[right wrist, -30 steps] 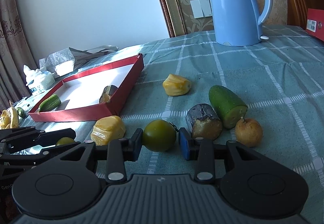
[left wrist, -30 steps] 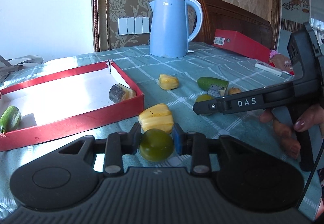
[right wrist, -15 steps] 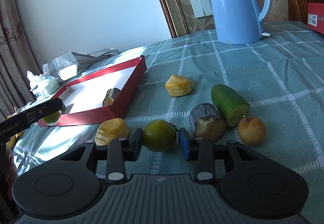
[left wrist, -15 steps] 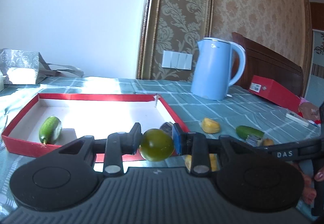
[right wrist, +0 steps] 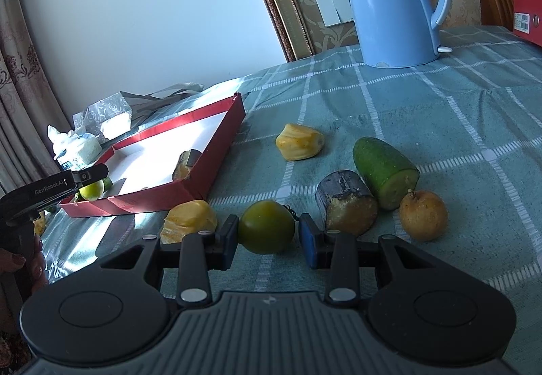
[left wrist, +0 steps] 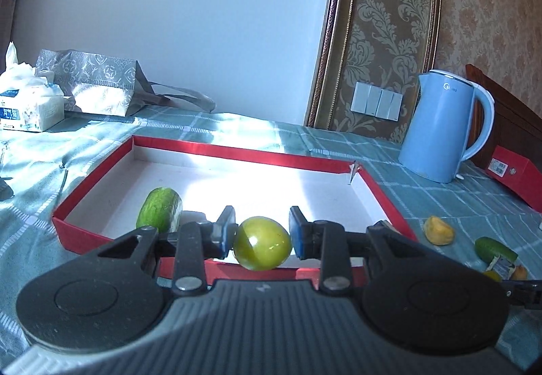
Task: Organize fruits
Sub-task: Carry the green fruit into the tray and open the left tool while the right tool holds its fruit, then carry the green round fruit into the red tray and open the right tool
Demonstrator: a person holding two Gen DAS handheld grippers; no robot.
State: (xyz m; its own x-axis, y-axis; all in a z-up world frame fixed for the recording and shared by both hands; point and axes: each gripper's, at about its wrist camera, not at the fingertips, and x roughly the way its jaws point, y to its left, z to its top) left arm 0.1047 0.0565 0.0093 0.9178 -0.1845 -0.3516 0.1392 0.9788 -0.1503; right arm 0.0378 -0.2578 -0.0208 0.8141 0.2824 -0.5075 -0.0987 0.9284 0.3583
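1. Fingers, left gripper (left wrist: 262,237): drawn in close and pinching a round green fruit (left wrist: 262,248); both pads press its sides, and it hangs over the near wall of the red tray (left wrist: 237,151).
2. Fingers, right gripper (right wrist: 267,237): set narrowly around a second, darker green fruit (right wrist: 266,226) that sits on the checked tablecloth (right wrist: 440,110). The left pad touches it; a thin gap seems to show at the blue pad (right wrist: 308,244), so whether the pinch is firm cannot be told.
3. Tray contents: one cut cucumber piece (left wrist: 159,214) near the left front; a dark-skinned chunk (right wrist: 186,164) against the right wall.
4. Still on the cloth: two yellow jackfruit pieces (right wrist: 299,146) (right wrist: 188,220), a larger cucumber half (right wrist: 384,171), a dark stub (right wrist: 345,203), a small brown round fruit (right wrist: 423,215).
5. Bystanders: blue kettle (left wrist: 443,124), tissue pack (left wrist: 30,107).
6. Step in hand, judged: carrying the left fruit into the tray.
7. Next move, judged: bring it over bare tray floor clear of the cucumber, lower, then spread the fingers; a round fruit may roll.
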